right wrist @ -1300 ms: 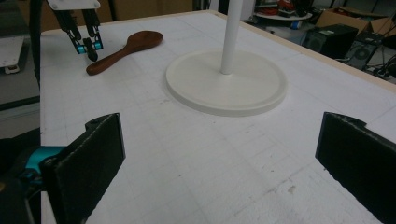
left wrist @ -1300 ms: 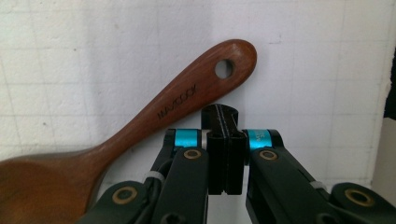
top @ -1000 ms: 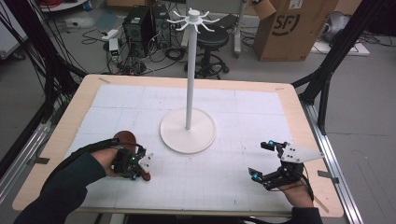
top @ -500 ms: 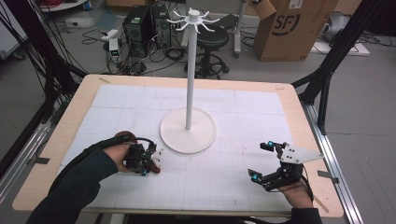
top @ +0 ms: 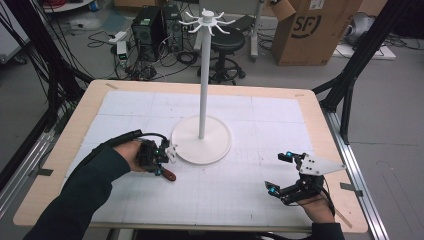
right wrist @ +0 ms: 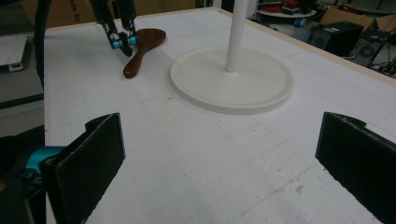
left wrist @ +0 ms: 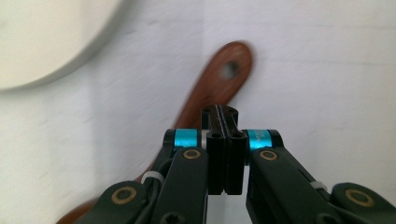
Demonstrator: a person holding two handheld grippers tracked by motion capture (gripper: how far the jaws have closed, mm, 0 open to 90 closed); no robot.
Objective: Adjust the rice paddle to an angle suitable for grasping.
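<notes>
My right gripper (top: 284,173) sits nearest me at the lower right of the white gridded mat (top: 280,120), its jaws spread wide with nothing between them; in the right gripper view the two black pads (right wrist: 100,154) frame bare mat. The hand behind it rests low on the table near the front edge. Across from it, at the lower left of the high view, my left gripper (top: 162,161) has its jaws pressed together. In the left gripper view (left wrist: 226,144) I see the two pads meeting flat in the middle, and the brown wooden spoon (left wrist: 219,86) runs beneath them, its handle end with the round hanging hole poking out past the tips. Whether the tips pinch the handle or only hover over it I cannot tell from that angle. From the right gripper view the wooden spoon (right wrist: 142,49) looks close to the mat, with the shut jaws of the left gripper (right wrist: 122,41) coming down on its middle. In the high view the spoon (top: 168,173) shows just below that gripper, just beside the rim of the round white base (top: 215,150). Farther on, the white pole (top: 203,85) rises upright from the base's centre to a crown of short hooks (top: 207,20).
</notes>
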